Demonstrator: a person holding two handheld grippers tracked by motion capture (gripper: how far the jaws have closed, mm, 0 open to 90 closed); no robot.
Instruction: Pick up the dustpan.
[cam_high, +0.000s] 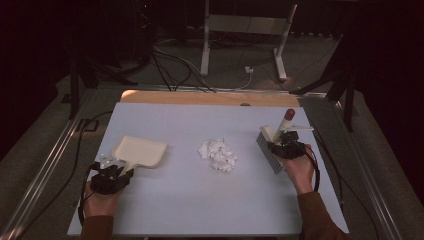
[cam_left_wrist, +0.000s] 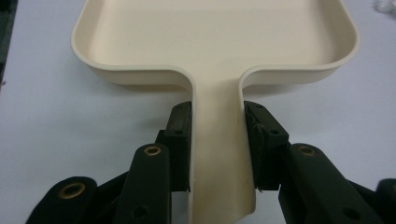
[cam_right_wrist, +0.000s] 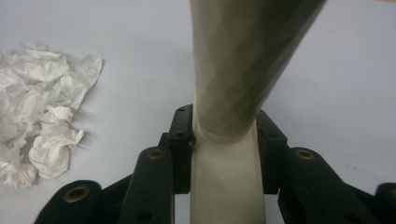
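Note:
A cream dustpan (cam_high: 140, 151) lies flat on the pale table at the left, its pan facing the far side. My left gripper (cam_high: 121, 168) is shut on the dustpan's handle (cam_left_wrist: 218, 154), both jaws pressed against its sides. A pile of crumpled white paper scraps (cam_high: 218, 154) sits mid-table. At the right, my right gripper (cam_high: 283, 143) is shut on a hand brush (cam_high: 275, 135) with a cream handle (cam_right_wrist: 229, 102), a dark red tip (cam_high: 289, 114) and grey bristles (cam_high: 269, 154) resting on the table. The scraps (cam_right_wrist: 37, 107) lie left of that gripper.
The table (cam_high: 200, 200) has a wooden strip (cam_high: 200, 97) along its far edge. Cables (cam_high: 170, 62) and a metal stand (cam_high: 245, 30) are on the floor beyond. Bare tabletop lies between the scraps and each tool.

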